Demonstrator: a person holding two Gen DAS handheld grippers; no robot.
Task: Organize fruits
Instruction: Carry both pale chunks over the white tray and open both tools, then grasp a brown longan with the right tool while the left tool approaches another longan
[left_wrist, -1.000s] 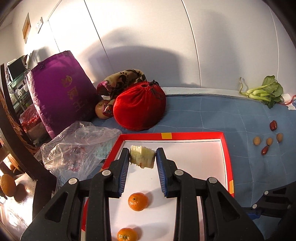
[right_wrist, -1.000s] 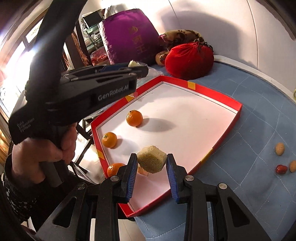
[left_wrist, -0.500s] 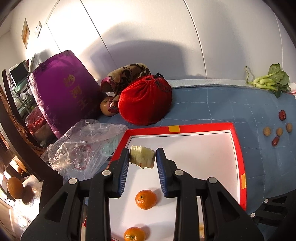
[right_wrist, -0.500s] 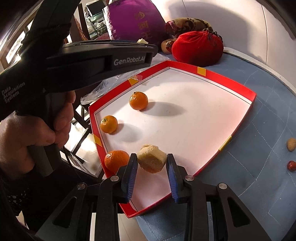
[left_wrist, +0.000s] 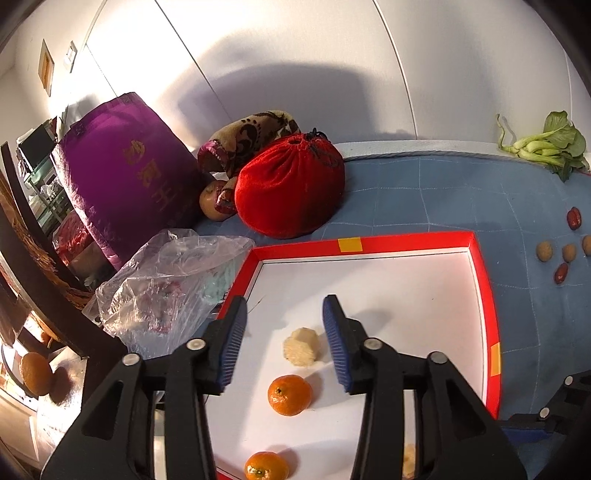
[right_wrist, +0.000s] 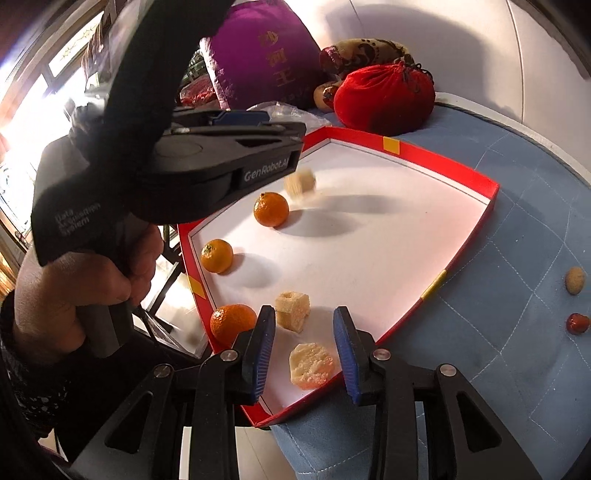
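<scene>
Red velvet pouch (left_wrist: 291, 186) beyond tray (left_wrist: 484, 288); left tongs (left_wrist: 283, 334) and right tongs (right_wrist: 303, 350) both agape

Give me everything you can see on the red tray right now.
The red tray is a shallow rectangular tray with low red walls, yellow tape patches on the rim and a white floor. It sits flat on the blue quilted cloth, one corner overhanging the table edge. Inside lie three mandarins along one side and three pale, peeled fruit chunks; the far one looks motion-blurred. Both claws, left and right, hover open above it. A clear plastic bag lies against its outer wall.
</scene>
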